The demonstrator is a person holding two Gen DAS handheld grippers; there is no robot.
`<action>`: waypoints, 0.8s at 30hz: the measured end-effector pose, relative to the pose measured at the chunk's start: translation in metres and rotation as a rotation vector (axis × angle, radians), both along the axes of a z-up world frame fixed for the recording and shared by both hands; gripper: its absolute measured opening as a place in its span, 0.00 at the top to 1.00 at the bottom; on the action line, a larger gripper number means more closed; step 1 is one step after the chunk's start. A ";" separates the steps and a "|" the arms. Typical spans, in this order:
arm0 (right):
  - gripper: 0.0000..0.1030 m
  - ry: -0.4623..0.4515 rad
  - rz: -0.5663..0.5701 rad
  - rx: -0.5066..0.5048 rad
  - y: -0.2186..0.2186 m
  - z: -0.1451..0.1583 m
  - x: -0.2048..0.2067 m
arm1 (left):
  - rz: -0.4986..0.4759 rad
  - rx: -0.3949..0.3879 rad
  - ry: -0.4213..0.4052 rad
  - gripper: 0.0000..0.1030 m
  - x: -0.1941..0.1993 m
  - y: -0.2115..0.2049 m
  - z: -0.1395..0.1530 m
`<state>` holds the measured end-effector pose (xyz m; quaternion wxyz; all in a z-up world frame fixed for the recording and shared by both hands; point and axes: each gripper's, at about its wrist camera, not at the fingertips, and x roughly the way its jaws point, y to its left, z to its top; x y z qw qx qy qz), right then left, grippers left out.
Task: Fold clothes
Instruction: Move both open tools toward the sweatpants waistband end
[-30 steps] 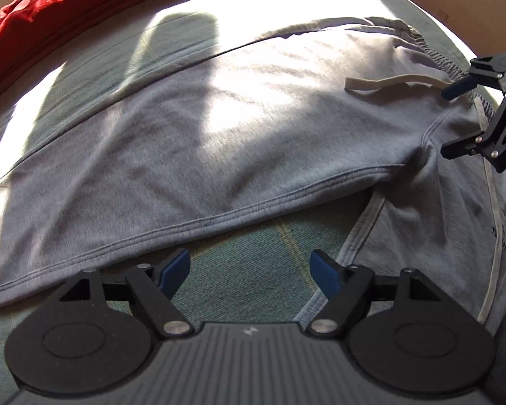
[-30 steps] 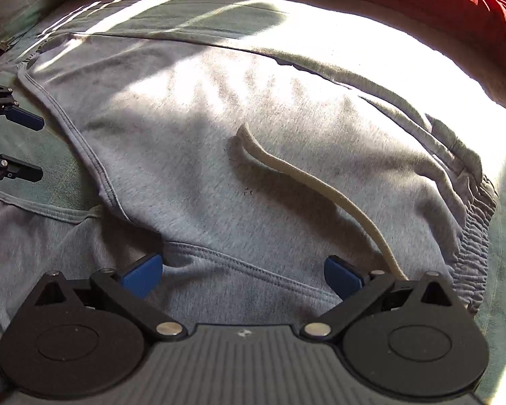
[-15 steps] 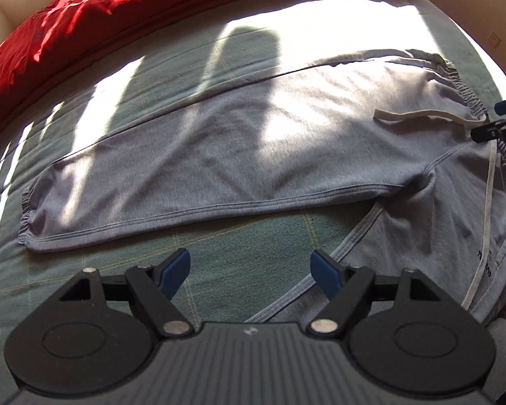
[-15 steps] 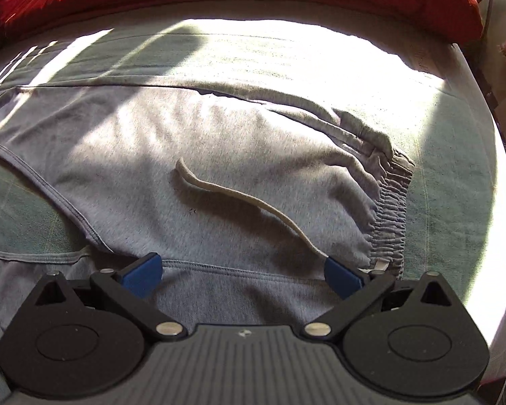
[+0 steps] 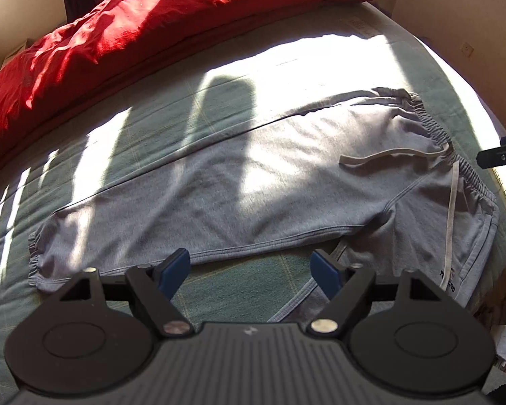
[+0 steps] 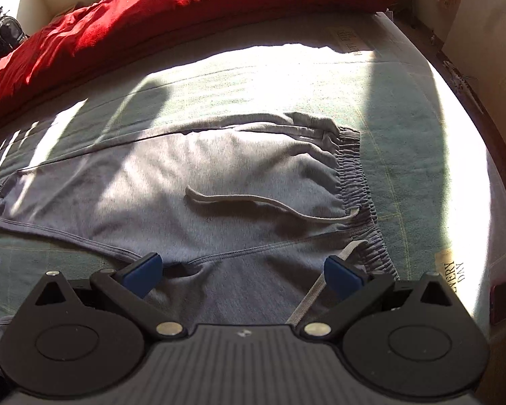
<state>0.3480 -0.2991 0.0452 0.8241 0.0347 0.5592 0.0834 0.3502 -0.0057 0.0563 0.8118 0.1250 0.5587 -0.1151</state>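
green bed, grey sweatpants, red duvet

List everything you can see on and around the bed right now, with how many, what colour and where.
sweatpants: one, grey, spread flat across the bed
drawstring: two pale ends, lying on the sweatpants near the waistband
bedcover: one, green, under the sweatpants
duvet: one, red, bunched along the far side of the bed
bag: one, black, far left corner
left gripper: black with blue pads, open, empty
right gripper: black with blue pads, open, empty
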 end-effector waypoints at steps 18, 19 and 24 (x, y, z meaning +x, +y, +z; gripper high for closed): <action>0.00 -0.095 0.216 0.123 -0.124 -0.017 0.029 | -0.005 0.074 0.073 0.23 0.020 -0.173 0.002; 0.00 -0.096 0.210 0.118 -0.126 -0.018 0.029 | -0.001 0.068 0.069 0.23 0.022 -0.174 0.002; 0.00 -0.128 0.204 0.074 -0.127 -0.019 0.031 | 0.003 -0.003 0.058 0.23 0.031 -0.164 -0.004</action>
